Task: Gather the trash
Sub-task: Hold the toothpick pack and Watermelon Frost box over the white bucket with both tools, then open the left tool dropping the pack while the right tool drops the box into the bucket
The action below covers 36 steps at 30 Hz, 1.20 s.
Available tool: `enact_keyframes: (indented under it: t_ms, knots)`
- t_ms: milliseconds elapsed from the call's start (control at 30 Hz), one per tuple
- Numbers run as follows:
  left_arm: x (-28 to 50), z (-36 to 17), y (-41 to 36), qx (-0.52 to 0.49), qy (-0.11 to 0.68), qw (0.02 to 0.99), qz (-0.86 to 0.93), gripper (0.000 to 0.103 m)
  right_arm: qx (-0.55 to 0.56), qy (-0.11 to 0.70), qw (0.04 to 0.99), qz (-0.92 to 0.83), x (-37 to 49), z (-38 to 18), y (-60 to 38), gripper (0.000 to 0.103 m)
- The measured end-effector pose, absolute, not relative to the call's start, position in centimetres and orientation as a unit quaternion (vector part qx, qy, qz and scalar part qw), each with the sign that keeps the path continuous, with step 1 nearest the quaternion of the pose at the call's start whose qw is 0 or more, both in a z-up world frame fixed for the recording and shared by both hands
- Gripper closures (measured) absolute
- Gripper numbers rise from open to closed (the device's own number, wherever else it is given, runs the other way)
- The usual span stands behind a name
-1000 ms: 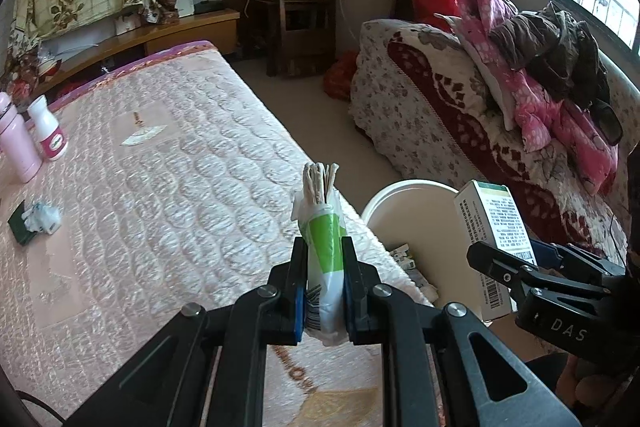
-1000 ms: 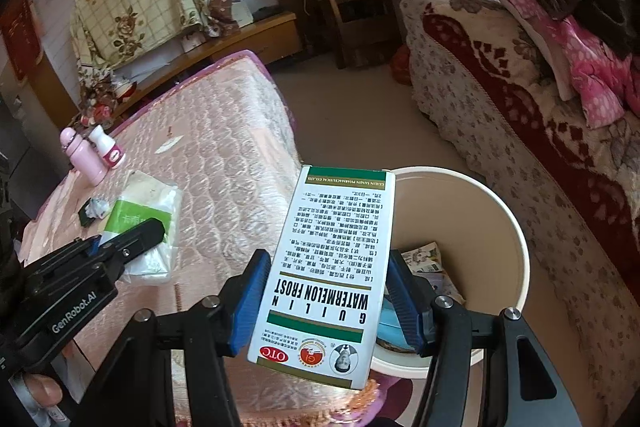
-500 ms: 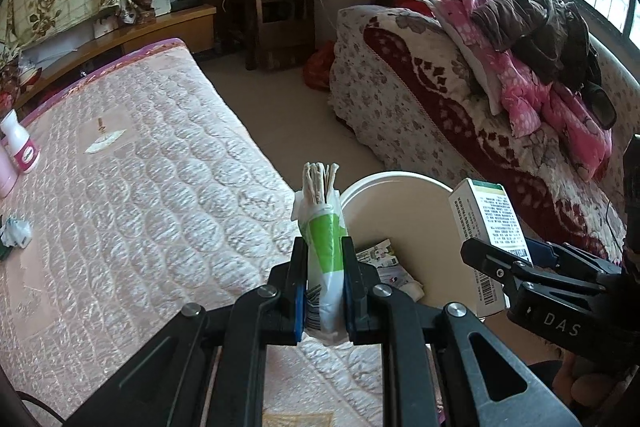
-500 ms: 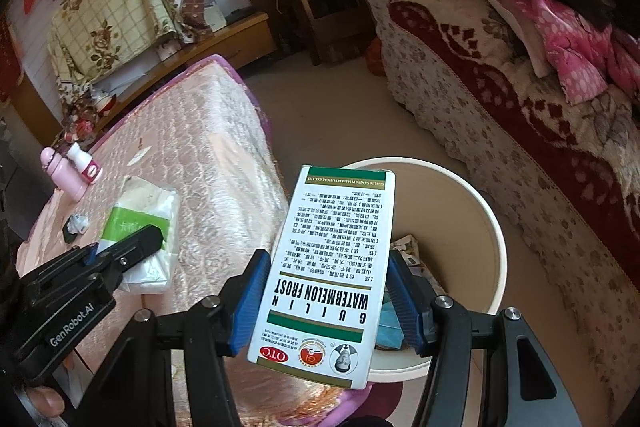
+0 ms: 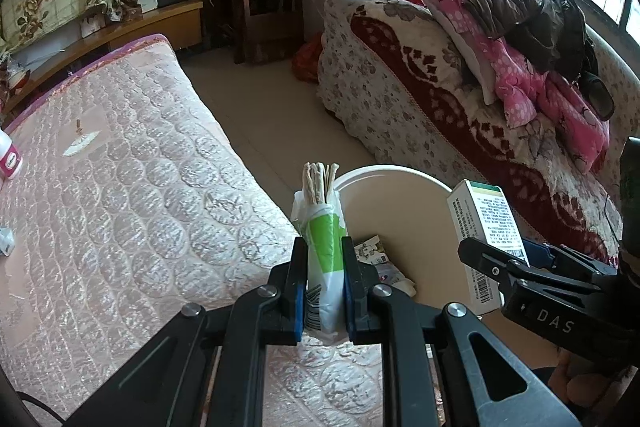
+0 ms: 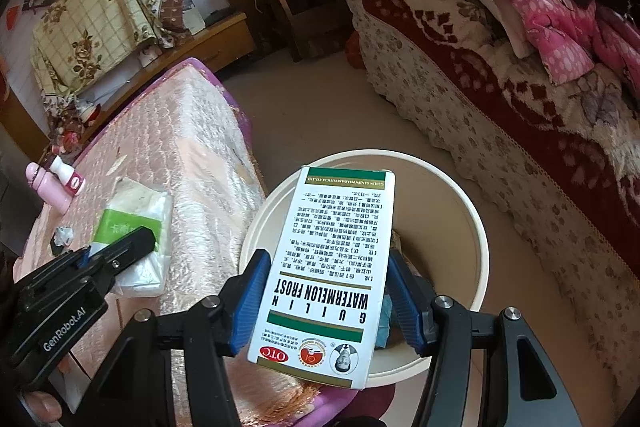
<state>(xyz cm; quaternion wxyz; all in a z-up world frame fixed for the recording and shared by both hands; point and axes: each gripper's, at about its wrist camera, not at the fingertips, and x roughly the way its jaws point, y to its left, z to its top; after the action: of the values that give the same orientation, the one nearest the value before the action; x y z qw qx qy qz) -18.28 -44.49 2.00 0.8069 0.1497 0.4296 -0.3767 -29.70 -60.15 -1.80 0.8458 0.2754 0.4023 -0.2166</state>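
Medicine box (image 6: 332,267) clamped in right gripper (image 6: 328,301), over bin (image 6: 478,227).

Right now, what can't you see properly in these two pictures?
- Bin contents: in the right wrist view the medicine box covers most of the inside.
- Tissue pack print: in the left wrist view the left tool clamps over its lower half.
- Pink bottle: cut off by the left edge of the left wrist view.
- Small scrap on the mattress: too small to identify.
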Motion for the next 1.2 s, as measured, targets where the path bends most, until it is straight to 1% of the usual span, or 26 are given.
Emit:
enact_keyframes:
  t_ms: [1133,1200]
  knots:
    - [-18.5,1.1,-45.6,0.138,0.442,0.789,-0.403,0.087,0.288,0.409,0.834,-0.234,-29.8,-2.9,-60.9,0.041]
    - [-18.6,1.1,-45.7,0.137,0.441,0.788,-0.406,0.087,0.289,0.409,0.832,-0.237,-29.8,-3.0,-61.0,0.04]
